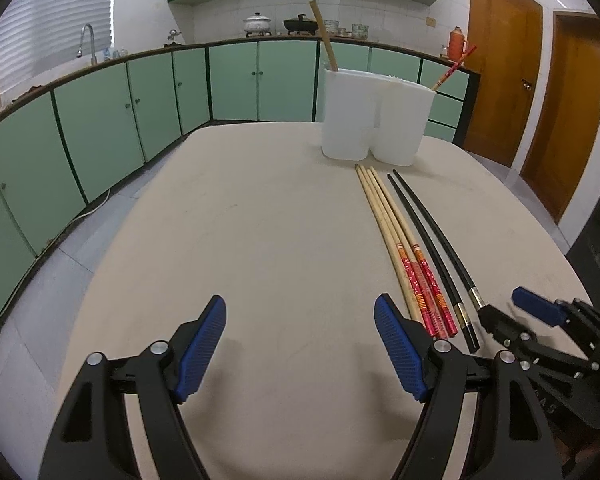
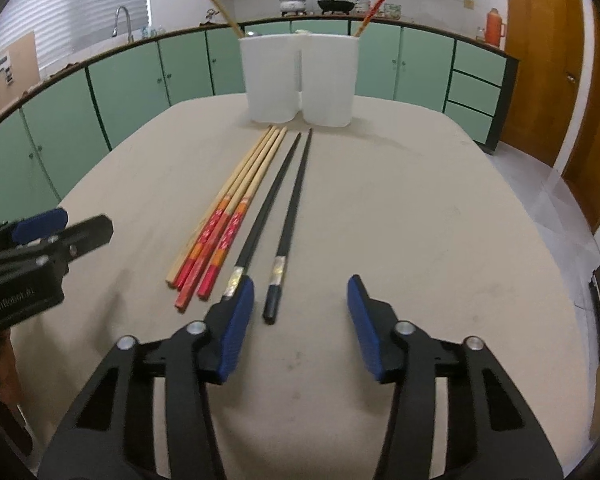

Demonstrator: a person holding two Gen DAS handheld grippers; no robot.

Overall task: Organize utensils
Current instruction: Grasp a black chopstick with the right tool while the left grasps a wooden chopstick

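Note:
Two black chopsticks [image 2: 288, 200] lie side by side on the beige table [image 2: 420, 220], pointing at a white two-part holder [image 2: 300, 76]. Left of them lie several wooden chopsticks with red patterned ends [image 2: 228, 216]. My right gripper [image 2: 300, 284] is open over the near ends of the black pair: one end lies between its fingers untouched, the other runs under the left finger. My left gripper [image 1: 300, 304] hangs open over bare table, just left of the wooden chopsticks [image 1: 396, 240]. The holder [image 1: 376, 120] has a plain stick in one cup and a red-patterned one in the other.
Each gripper shows in the other's view: the right gripper [image 1: 508, 308] at the black chopsticks' [image 1: 432, 240] ends, the left gripper [image 2: 88, 220] at the left edge. Green cabinets ring the table; wooden doors [image 2: 548, 60] stand at right.

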